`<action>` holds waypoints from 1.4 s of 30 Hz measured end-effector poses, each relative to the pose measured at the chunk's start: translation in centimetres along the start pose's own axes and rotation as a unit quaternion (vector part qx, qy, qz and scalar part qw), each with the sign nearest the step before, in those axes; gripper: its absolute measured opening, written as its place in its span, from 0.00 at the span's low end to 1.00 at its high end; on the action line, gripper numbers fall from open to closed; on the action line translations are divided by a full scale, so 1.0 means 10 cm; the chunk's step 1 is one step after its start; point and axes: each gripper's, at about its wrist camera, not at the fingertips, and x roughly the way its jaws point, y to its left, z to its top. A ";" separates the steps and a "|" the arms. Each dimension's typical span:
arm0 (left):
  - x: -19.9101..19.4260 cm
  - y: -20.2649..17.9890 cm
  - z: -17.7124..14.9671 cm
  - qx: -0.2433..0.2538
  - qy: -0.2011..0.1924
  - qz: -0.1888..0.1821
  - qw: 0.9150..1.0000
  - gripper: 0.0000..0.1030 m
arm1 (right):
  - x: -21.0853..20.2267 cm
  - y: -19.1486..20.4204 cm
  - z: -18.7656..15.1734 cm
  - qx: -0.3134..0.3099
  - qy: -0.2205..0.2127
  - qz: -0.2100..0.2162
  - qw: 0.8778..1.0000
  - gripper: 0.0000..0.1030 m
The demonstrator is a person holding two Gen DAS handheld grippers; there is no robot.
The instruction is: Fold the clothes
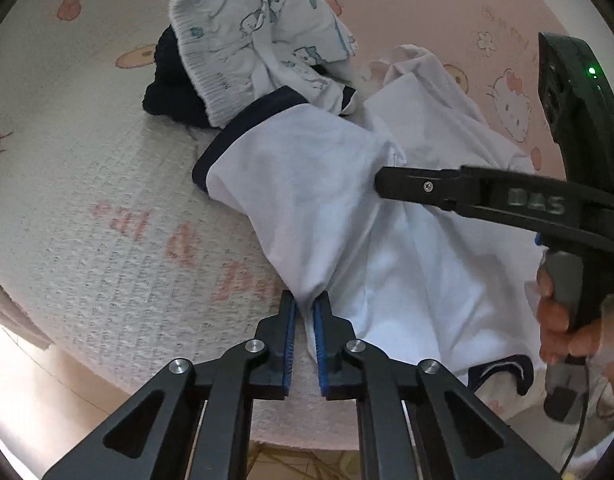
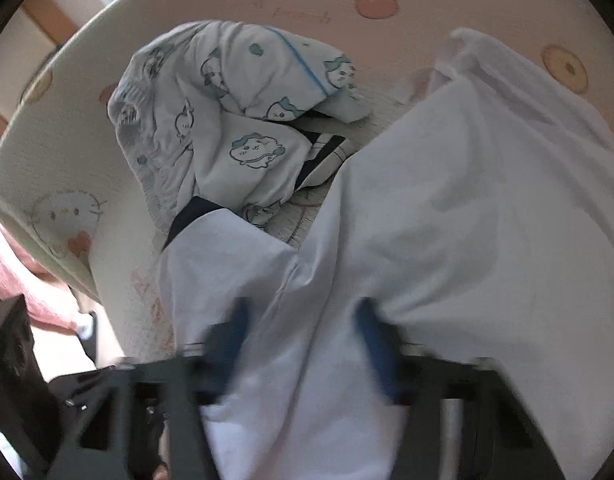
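The left gripper pinches a fold of the white navy-trimmed shirt, its blue pads pressed together on the cloth. The right gripper straddles the same shirt, its 2 blurred jaws spread either side of a bunched ridge, not visibly pressing it. Beyond both tongs, a cartoon-print garment lies crumpled on the pink play mat.

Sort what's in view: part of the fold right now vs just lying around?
In play: white shirt with navy trim, left gripper pinching its fabric, right gripper straddling it.

Lying about: cartoon-print garment, dark garment under it, pink play mat.
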 end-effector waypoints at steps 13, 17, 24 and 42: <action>-0.14 0.43 0.21 -0.101 -0.009 -0.093 0.990 0.13 | -0.16 -0.30 0.00 0.056 -0.012 0.002 0.998 0.17; -0.27 0.51 0.30 -0.107 -0.047 -0.056 0.991 0.69 | -0.23 -0.09 0.06 0.021 -0.018 -0.008 1.000 0.52; -0.16 0.71 0.38 -0.163 -0.025 -0.072 0.984 0.69 | -0.12 0.19 0.25 -0.032 -0.004 0.003 0.999 0.57; -0.02 0.56 0.51 -0.082 -0.035 -0.039 0.995 0.18 | 0.27 0.35 0.39 -0.061 0.018 0.045 0.997 0.34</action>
